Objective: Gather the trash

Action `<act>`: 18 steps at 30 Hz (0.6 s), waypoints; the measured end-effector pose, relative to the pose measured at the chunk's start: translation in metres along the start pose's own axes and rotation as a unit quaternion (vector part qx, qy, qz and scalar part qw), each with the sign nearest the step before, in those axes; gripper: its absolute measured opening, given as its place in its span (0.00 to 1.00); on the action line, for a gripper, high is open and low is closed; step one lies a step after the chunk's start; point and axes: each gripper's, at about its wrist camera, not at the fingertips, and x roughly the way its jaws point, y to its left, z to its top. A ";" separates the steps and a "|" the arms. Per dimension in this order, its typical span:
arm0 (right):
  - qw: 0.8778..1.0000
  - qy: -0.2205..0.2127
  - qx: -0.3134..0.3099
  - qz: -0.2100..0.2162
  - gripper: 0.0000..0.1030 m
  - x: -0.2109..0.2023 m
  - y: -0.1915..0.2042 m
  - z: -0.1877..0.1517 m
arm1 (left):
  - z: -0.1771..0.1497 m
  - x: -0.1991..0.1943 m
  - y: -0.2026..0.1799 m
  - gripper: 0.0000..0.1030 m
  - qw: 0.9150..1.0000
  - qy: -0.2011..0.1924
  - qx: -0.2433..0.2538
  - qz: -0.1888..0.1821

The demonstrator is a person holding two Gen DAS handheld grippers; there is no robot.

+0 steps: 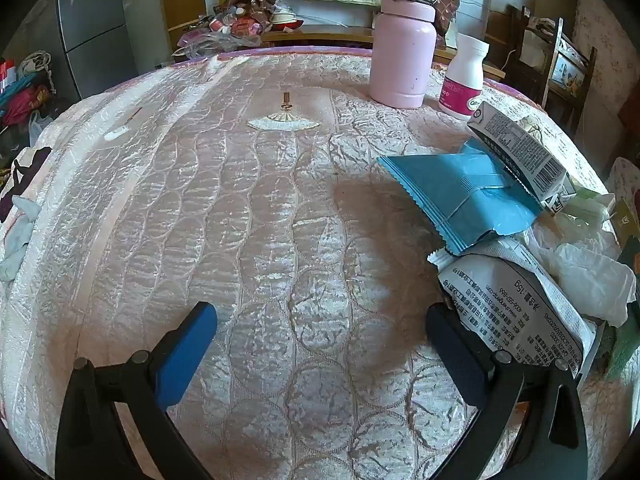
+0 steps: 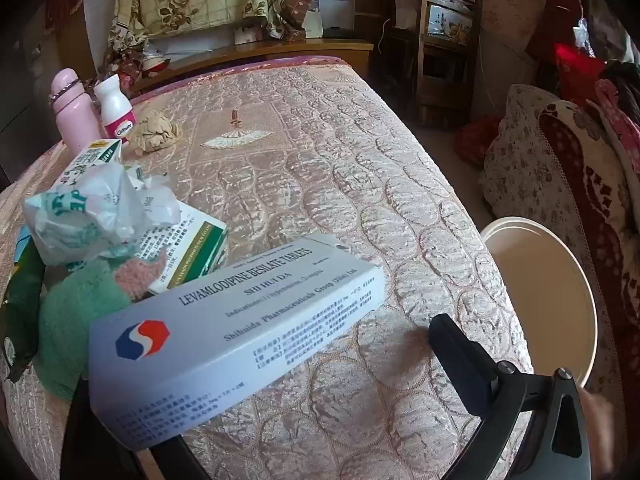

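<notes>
Tablet box: a long white box point(image 2: 236, 336) printed "LEVAMLODIPINE BESILATE TABLETS", with a red and blue octagon logo at its near end; it lies slantwise across the left side of the right wrist view, above the mattress point(image 2: 360, 184), hiding the left finger.
Right gripper point(image 2: 304, 364): only the right finger point(image 2: 460, 360) shows, well apart from the box; whether the fingers hold the box I cannot tell.
Bucket: a white bucket point(image 2: 560, 264) stands just beside the mattress edge on the right; its pale inside shows nothing in it.
Trash pile: a crumpled white plastic bag point(image 2: 96, 208), a green-and-white carton point(image 2: 192, 252), and a green fuzzy cloth point(image 2: 80, 312) lie together left of the box; in the left view, a blue wrapper point(image 1: 460, 196), a grey barcoded box point(image 1: 516, 148) and a white printed packet point(image 1: 516, 300).
Left gripper point(image 1: 320, 332): fingers spread wide over bare mattress, gripping nothing; the right finger touches the white packet.
Further back: a pink bottle point(image 1: 404, 40), a white pill bottle point(image 1: 464, 76), a crumpled brown paper ball point(image 2: 154, 130).
</notes>
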 end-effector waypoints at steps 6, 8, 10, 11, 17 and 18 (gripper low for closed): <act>1.000 0.000 0.000 0.000 1.00 0.000 0.000 0.000 | -0.001 -0.002 0.000 1.00 1.000 0.008 0.000 0.006; 1.000 0.000 0.000 0.000 1.00 0.000 0.000 0.000 | -0.002 -0.005 -0.001 1.00 1.000 0.008 0.008 0.018; 1.000 0.000 0.000 0.000 1.00 0.000 0.000 0.000 | -0.006 -0.014 -0.001 1.00 0.999 -0.004 0.014 0.032; 1.000 0.000 0.000 0.000 1.00 0.000 0.000 0.000 | -0.016 -0.027 0.001 1.00 0.999 -0.010 0.017 0.033; 1.000 0.000 0.000 0.000 1.00 0.000 -0.001 0.000 | -0.031 -0.073 0.000 1.00 0.998 -0.049 0.024 0.032; 1.000 0.000 -0.001 0.001 1.00 0.000 -0.001 0.000 | -0.032 -0.082 -0.001 1.00 0.998 -0.056 0.024 0.029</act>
